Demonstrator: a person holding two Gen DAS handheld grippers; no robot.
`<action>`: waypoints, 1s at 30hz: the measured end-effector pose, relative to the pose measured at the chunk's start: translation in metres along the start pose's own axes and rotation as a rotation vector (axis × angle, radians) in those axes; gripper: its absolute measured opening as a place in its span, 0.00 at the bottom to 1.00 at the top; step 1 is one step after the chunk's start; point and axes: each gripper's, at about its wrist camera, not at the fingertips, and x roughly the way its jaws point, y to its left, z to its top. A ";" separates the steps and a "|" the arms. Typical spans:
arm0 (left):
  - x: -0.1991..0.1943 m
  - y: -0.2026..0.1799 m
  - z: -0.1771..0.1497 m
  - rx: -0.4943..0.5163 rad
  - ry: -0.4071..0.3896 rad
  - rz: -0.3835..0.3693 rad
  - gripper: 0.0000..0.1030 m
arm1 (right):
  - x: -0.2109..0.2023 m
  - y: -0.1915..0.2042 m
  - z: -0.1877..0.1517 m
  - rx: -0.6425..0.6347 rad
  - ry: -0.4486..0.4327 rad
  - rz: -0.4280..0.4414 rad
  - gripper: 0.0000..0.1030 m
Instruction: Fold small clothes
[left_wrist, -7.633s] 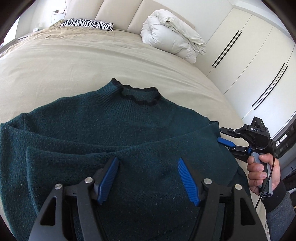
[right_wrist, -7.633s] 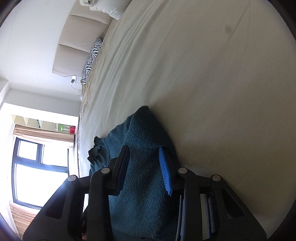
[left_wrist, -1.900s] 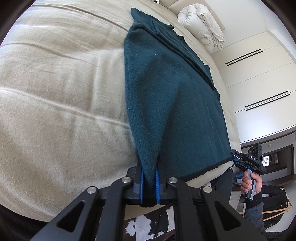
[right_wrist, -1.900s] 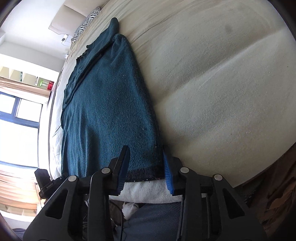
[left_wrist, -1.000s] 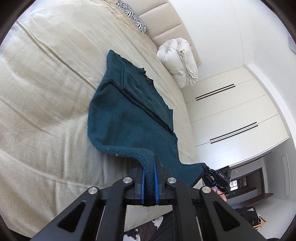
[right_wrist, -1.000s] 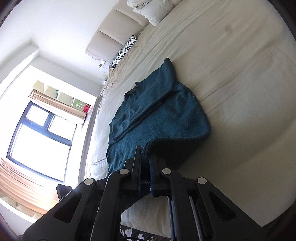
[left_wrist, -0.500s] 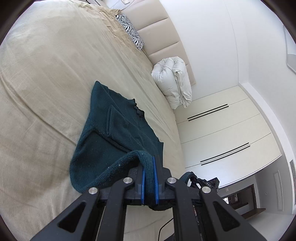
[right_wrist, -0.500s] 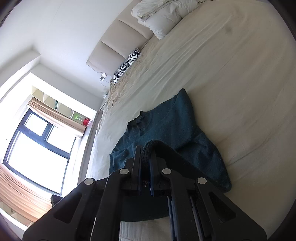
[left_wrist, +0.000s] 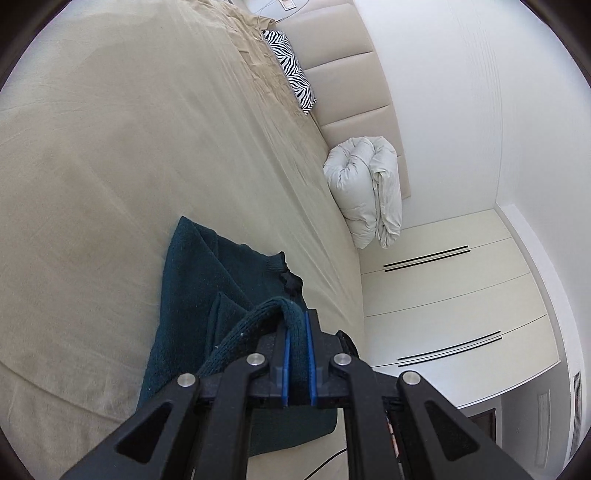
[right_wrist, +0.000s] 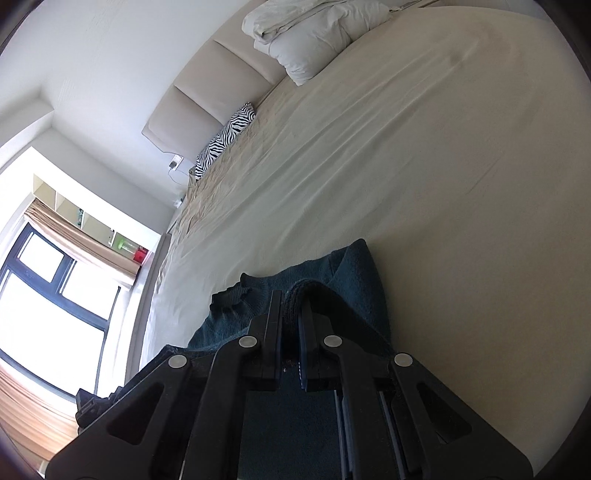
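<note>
A dark teal knitted sweater (left_wrist: 195, 291) lies on the beige bed (left_wrist: 110, 166), its black-trimmed collar (left_wrist: 290, 280) toward the headboard. My left gripper (left_wrist: 296, 332) is shut on the sweater's hem, which arches up from the cloth and over the upper body. In the right wrist view the sweater (right_wrist: 354, 280) is seen again, and my right gripper (right_wrist: 291, 314) is shut on the other hem corner, close behind the collar (right_wrist: 232, 299). The lower half of the sweater is hidden under both grippers.
A rolled white duvet (left_wrist: 369, 192) and a zebra-print pillow (left_wrist: 291, 81) lie by the padded headboard (left_wrist: 354, 88). White wardrobe doors (left_wrist: 443, 295) stand beside the bed. A window (right_wrist: 48, 295) is on the far side. The other gripper's tip (right_wrist: 92, 406) shows at the lower left.
Both grippers have carried the hem forward over the sweater toward the collar. The visible flat part of the sweater has shrunk as the lower half doubles over it.
</note>
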 end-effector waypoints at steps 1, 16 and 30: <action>0.006 0.003 0.005 -0.013 -0.001 0.009 0.08 | 0.008 -0.001 0.005 0.003 0.001 -0.008 0.05; 0.065 0.046 0.040 -0.017 -0.022 0.175 0.70 | 0.103 -0.029 0.033 0.018 0.060 -0.199 0.25; 0.023 0.031 -0.053 0.254 0.019 0.318 0.72 | 0.037 -0.029 -0.035 -0.209 0.067 -0.310 0.52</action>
